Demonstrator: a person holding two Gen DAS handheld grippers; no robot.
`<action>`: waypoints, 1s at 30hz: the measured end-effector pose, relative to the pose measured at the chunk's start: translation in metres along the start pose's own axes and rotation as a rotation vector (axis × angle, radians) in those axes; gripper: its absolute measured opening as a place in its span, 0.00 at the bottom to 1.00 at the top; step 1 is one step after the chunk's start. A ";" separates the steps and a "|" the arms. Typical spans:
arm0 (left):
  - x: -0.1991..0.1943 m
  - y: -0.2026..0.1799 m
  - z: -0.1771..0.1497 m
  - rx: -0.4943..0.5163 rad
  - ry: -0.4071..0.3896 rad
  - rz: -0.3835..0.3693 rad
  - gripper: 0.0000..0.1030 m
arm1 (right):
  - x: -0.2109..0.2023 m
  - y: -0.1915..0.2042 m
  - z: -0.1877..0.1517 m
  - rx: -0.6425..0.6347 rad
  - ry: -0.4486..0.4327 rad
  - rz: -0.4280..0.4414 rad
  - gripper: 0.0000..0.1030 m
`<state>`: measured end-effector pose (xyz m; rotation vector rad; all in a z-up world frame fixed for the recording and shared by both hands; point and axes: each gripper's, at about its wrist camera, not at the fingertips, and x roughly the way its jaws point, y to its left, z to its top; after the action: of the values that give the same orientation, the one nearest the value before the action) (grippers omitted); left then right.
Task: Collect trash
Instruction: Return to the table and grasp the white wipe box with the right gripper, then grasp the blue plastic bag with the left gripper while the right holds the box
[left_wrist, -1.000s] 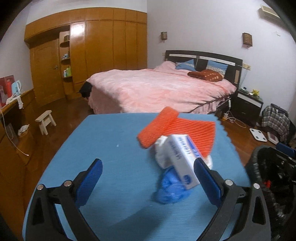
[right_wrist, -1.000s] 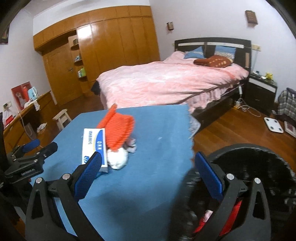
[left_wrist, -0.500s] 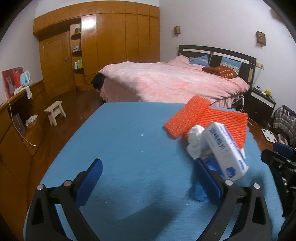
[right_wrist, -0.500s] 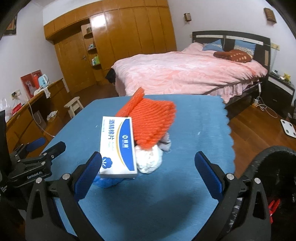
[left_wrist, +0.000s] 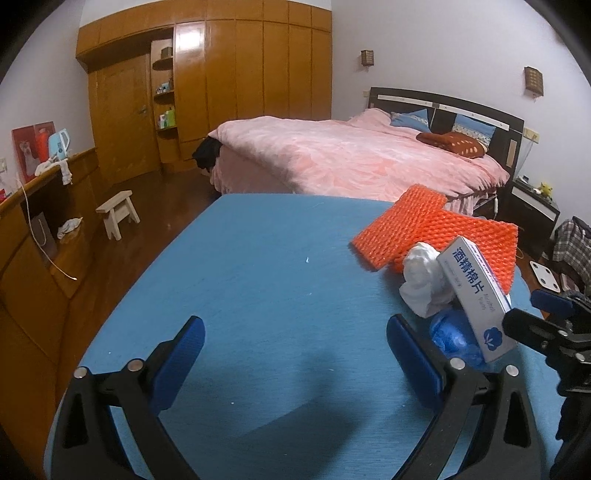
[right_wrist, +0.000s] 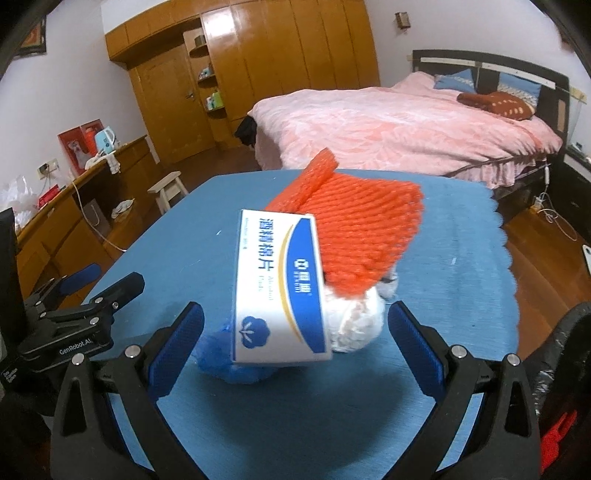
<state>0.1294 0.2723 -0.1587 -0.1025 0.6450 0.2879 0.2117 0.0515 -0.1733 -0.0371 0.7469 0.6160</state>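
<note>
On the blue worktop (right_wrist: 443, 229) lies 1 trash pile: 1 white-and-blue box (right_wrist: 280, 288) leaning on 1 orange foam net (right_wrist: 362, 225), 1 crumpled white tissue (right_wrist: 354, 325) and 1 blue wad (right_wrist: 236, 365). The right gripper (right_wrist: 295, 332) stands wide, its fingers closing around the pile without contact. The left gripper (left_wrist: 295, 350) is wide and empty, beside the pile.

Left hand-held gripper (left_wrist: 295, 350) open over blue table (left_wrist: 258, 295), trash pile (left_wrist: 443, 273) right

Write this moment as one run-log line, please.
right gripper: closing, box between jaws, no grip | left gripper: open, empty | trash pile on table
</note>
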 end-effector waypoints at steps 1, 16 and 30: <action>0.000 0.000 0.000 -0.001 0.000 0.001 0.94 | 0.001 0.001 0.000 -0.003 0.006 0.003 0.85; -0.003 0.004 0.000 -0.016 -0.002 0.006 0.94 | 0.014 0.005 -0.003 0.009 0.071 0.070 0.54; -0.012 -0.012 0.001 0.002 -0.012 -0.032 0.94 | -0.046 -0.019 -0.020 0.049 0.010 0.022 0.54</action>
<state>0.1240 0.2586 -0.1509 -0.1085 0.6310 0.2567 0.1833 0.0076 -0.1619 0.0135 0.7723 0.6184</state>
